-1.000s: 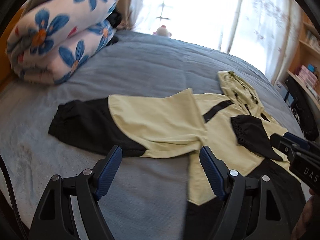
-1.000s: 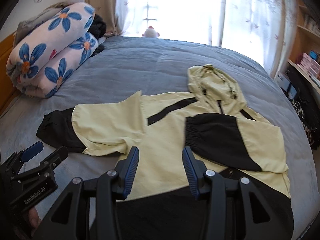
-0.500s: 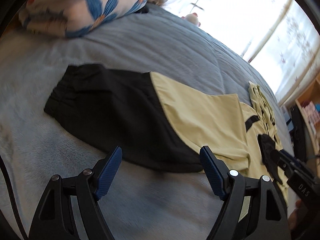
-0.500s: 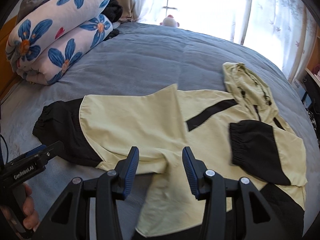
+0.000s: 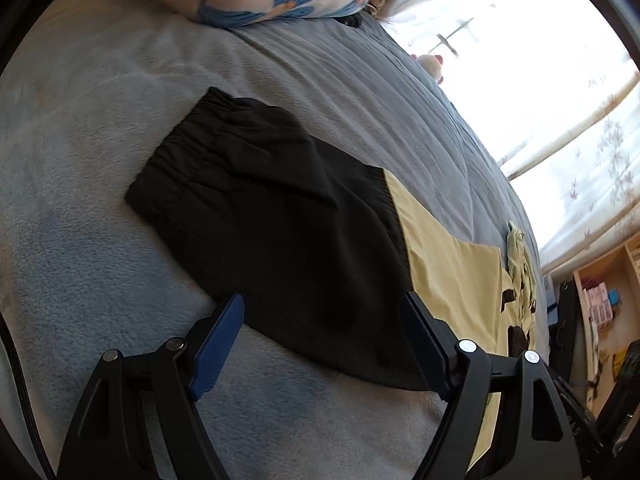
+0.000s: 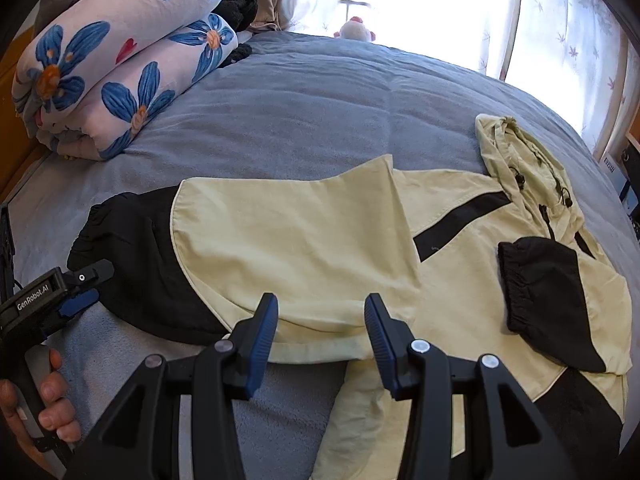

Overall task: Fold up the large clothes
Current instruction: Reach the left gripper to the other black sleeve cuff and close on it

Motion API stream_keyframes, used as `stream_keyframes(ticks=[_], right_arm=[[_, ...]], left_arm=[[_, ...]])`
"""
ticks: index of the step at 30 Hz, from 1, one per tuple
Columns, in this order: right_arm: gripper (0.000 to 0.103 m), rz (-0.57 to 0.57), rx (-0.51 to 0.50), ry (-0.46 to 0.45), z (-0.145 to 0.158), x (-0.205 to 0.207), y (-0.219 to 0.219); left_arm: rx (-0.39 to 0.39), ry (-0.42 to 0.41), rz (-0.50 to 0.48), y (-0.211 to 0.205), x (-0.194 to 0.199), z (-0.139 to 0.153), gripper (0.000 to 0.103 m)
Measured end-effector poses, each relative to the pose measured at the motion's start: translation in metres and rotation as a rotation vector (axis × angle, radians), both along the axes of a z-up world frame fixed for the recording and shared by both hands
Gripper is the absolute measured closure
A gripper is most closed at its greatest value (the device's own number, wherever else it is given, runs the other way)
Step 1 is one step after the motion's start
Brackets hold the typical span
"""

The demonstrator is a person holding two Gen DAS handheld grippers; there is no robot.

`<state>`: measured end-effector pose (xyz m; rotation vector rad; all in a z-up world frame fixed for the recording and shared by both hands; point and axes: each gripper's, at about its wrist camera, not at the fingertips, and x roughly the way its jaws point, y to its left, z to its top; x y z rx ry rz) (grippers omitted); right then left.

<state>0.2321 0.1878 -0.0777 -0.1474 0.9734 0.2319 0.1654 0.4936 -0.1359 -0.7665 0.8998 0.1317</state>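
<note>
left tool (image 5: 322, 338) wide open, right tool (image 6: 321, 330) half-open — nothing gripped

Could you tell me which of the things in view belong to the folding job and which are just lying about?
Part of the job:
- yellow and black hooded jacket, spread on the bed
- its outstretched sleeve
- left gripper, open
- right gripper, open

Just lying about:
- rolled floral quilt
- plush toy by the window
- grey bedspread
</note>
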Motion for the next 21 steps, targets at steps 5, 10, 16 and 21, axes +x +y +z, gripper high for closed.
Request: stream_keyframes(ticks=[5, 10, 16, 21], right_arm=[[0.058, -0.012, 0.010, 0.013, -0.003, -0.003, -0.007], [0.058, -0.020, 0.028, 0.023, -0.006, -0.007, -0.019], [0.058, -0.038, 0.050, 0.063, -0.017, -0.006, -0.032], [0.058, -0.063, 0.088, 0.089, -0.022, -0.006, -0.047]], left_arm=[[-0.042, -0.028, 0.014, 0.003, -0.006, -0.003, 0.025], [-0.107, -0.051, 0.054, 0.010, -0.008, -0.010, 0.025], [-0.100, -0.071, 0.144, 0.022, -0.009, -0.010, 0.025], [-0.093, -0.032, 0.188, 0.028, 0.001, -0.014, 0.028]])
